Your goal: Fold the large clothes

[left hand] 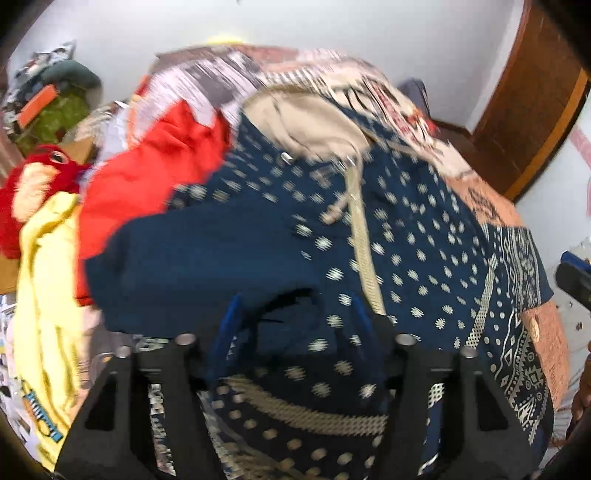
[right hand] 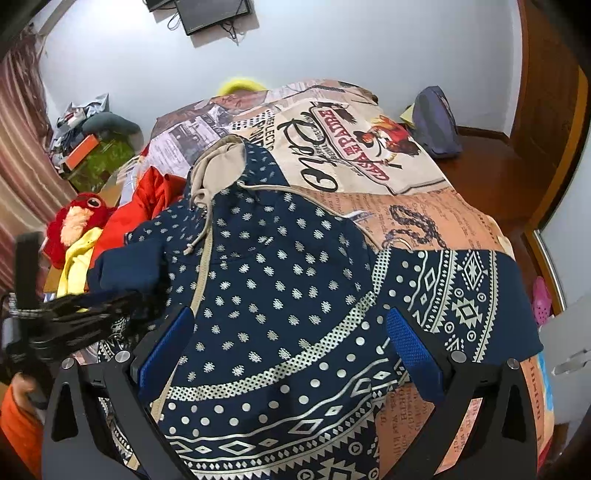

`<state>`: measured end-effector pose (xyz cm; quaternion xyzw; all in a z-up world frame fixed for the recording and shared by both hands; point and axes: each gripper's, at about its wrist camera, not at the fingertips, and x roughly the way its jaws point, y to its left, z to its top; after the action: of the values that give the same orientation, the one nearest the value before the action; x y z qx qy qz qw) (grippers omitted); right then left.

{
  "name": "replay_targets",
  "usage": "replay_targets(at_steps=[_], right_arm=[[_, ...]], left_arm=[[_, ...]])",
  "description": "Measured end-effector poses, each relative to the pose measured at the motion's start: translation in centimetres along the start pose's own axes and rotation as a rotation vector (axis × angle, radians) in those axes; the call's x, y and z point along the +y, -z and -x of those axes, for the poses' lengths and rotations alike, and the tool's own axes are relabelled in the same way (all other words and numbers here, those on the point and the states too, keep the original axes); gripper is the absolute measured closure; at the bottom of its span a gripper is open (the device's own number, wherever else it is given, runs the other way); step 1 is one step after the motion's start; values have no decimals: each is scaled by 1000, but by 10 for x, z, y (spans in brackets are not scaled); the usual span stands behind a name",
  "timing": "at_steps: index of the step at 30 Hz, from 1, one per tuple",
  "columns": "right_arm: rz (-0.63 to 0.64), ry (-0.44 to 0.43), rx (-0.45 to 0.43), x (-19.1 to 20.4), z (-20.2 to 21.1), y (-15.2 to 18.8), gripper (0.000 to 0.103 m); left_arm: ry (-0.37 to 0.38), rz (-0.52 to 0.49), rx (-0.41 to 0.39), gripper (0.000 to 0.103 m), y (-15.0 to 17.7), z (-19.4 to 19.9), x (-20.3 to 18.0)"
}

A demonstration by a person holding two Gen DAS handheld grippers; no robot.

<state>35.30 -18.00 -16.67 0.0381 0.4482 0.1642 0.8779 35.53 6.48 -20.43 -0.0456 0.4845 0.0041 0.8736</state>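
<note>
Hoodie (right hand: 280,280) lying on bed (right hand: 443,206).
Left hand-held gripper (left hand: 295,325) spreading over sleeve; right hand-held gripper (right hand: 291,354) hovering spread.

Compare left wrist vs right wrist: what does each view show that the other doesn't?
Left wrist only: the left gripper from behind, jaws open over the navy hoodie's folded sleeve, and a printed graphic on the yellow garment; the frame is blurred.
Right wrist only: the right gripper, open over the hoodie's hem, a dark screen on the wall, a purple bag, pink shoes.
Both: navy hoodie, printed bedspread, red garment, red plush toy.
</note>
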Motion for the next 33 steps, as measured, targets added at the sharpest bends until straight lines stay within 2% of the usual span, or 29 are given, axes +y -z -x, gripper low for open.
replay_targets(at_steps=[1, 6, 12, 15, 18, 23, 26, 30, 33], right_arm=[[20, 6, -6, 7, 1, -2, 0], [138, 21, -18, 46, -1, -8, 0], [298, 11, -11, 109, -16, -13, 0], [389, -22, 12, 148, -32, -12, 0], [461, -45, 50, 183, -51, -10, 0], [624, -82, 127, 250, -93, 5, 0], [710, -72, 163, 283, -120, 17, 1], [765, -58, 203, 309, -153, 29, 2], [803, -47, 239, 322, -176, 38, 12]], left_arm=[[-7, 14, -16, 33, 0, 8, 8], [-55, 93, -89, 32, 6, 46, 60], [-185, 135, -171, 32, 25, 86, 123], [-219, 154, -201, 30, 34, 102, 152], [-250, 178, -222, 24, 42, 112, 177], [-269, 216, -208, 22, 53, 108, 210], [-274, 237, -186, 22, 60, 97, 224], [-284, 256, -156, 22, 68, 82, 236], [-282, 271, -136, 22, 74, 74, 246]])
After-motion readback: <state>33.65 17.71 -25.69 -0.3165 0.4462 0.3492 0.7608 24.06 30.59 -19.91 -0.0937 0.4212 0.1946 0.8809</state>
